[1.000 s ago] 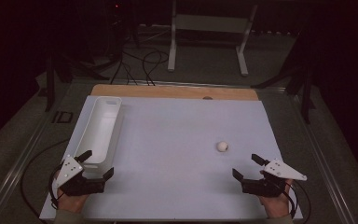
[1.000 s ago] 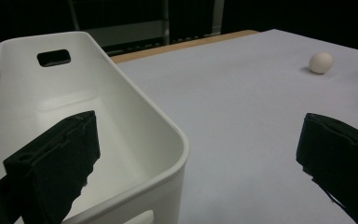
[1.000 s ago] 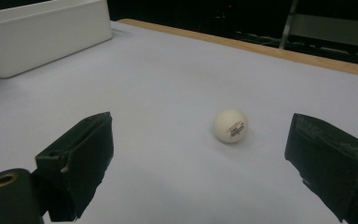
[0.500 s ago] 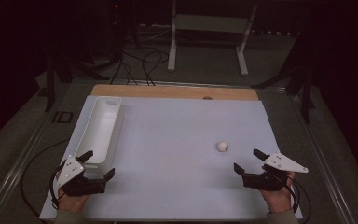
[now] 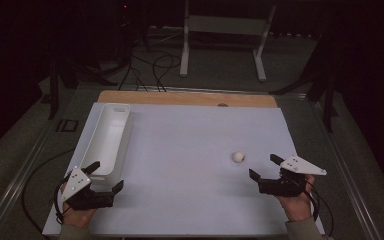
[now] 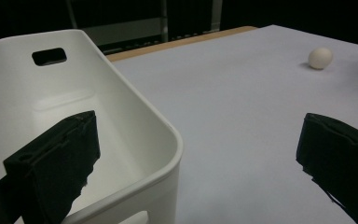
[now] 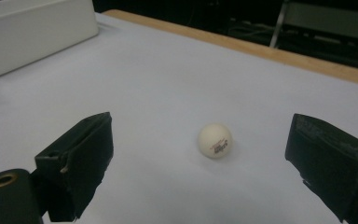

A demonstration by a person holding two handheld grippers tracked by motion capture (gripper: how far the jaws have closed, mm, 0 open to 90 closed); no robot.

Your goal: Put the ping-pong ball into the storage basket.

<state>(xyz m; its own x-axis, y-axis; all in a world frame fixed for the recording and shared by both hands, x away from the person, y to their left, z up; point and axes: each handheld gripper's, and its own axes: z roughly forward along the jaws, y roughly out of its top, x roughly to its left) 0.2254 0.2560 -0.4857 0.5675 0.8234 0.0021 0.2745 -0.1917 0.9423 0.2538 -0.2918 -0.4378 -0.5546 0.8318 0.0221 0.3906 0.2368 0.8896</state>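
A: Counter first: what is sitting on it relative to the fingers?

B: It is lying white and flat under both grippers. The white bin is the largest thing on it, and the left gripper is hovering at the bin's near end. In the left gripper view one finger is hanging over the bin's inside and the other is out over bare counter, so the near corner of the rim is sitting between them, untouched as far as I can tell.

A: And the right gripper?

B: The right gripper is resting low, its fingers released and spread wide. The left fingers are spread wide too, grasping nothing.

A: Where is the ball?

B: The small white ball is lying just ahead of the right fingers, roughly centred on the gap between them but beyond the tips, and well across the counter from the left fingers. It is carrying a small printed mark.

A: How is it going to handle?

B: I am judging it to be a table-tennis ball: very light, hard-shelled, smooth and ready to roll at any nudge. Squeezing hard is risking a dent or a squirt out sideways. Taking it across its middle, with both fingers closing evenly, is looking safest.
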